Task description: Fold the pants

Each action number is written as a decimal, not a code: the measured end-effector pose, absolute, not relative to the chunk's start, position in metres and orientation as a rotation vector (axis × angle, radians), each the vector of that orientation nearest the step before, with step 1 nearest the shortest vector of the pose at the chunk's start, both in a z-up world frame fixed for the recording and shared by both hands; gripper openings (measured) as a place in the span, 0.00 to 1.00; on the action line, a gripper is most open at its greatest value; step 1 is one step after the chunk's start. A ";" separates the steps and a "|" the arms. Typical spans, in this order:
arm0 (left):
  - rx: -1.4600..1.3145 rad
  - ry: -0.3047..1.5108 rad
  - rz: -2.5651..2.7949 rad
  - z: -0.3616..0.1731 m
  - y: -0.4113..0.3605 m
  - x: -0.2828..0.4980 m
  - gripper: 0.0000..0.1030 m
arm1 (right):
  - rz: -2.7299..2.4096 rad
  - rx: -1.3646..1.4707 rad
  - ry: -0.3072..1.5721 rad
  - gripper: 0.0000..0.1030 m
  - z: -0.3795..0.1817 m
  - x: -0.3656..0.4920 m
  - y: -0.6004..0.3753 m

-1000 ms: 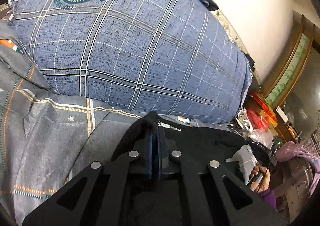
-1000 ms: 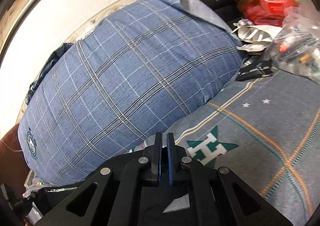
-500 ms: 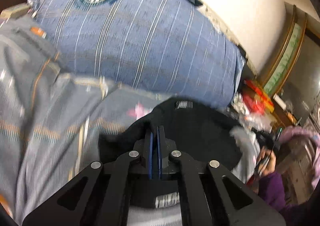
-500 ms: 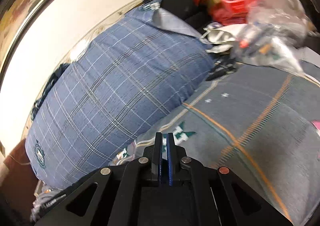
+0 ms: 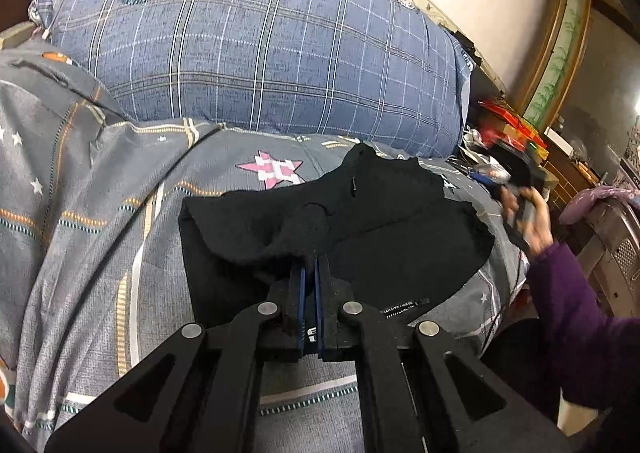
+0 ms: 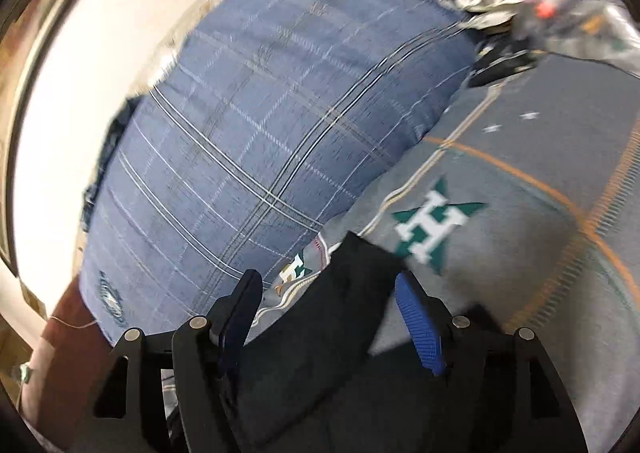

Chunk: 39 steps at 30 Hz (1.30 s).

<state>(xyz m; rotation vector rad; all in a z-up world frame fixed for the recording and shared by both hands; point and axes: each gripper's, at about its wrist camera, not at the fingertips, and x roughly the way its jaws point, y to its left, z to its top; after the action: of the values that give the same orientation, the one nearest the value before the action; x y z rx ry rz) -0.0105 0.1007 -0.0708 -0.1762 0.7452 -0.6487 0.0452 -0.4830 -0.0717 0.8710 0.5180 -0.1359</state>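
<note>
The black, soft knit pants (image 5: 384,229) lie on the grey bed sheet with stars and orange lines (image 5: 100,213), just in front of the big blue checked pillow (image 5: 260,53). They are already doubled over, and the upper layer is bunched and uneven.

The left gripper (image 5: 310,277) has its fingers clenched on a fold of the black cloth and holds this fold a little above the rest. The right gripper (image 6: 328,317) has its fingers spread apart; a corner of the pants lies between them but nothing is pinched there. This view is blurred.

In my judgement the step in hand is to lay the folded layer down flat. To do it well, the left gripper should carry its fold low over the sheet and pull lightly, so the cloth gets no wrinkle, and set the edge in line with the edge below. It should let go only when the cloth rests on the bed. The right gripper could press or take the free corner to keep the lower layer from sliding.
</note>
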 end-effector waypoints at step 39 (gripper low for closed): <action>0.046 0.938 -0.498 -0.120 0.119 -0.062 0.04 | -0.291 0.571 0.745 0.07 -0.093 -0.115 -0.531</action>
<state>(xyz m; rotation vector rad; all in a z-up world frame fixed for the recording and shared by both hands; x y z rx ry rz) -0.0625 0.1188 -0.1199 0.0459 0.9379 -0.4976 -0.1153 -0.5305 -0.0930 0.5706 0.7452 -0.2908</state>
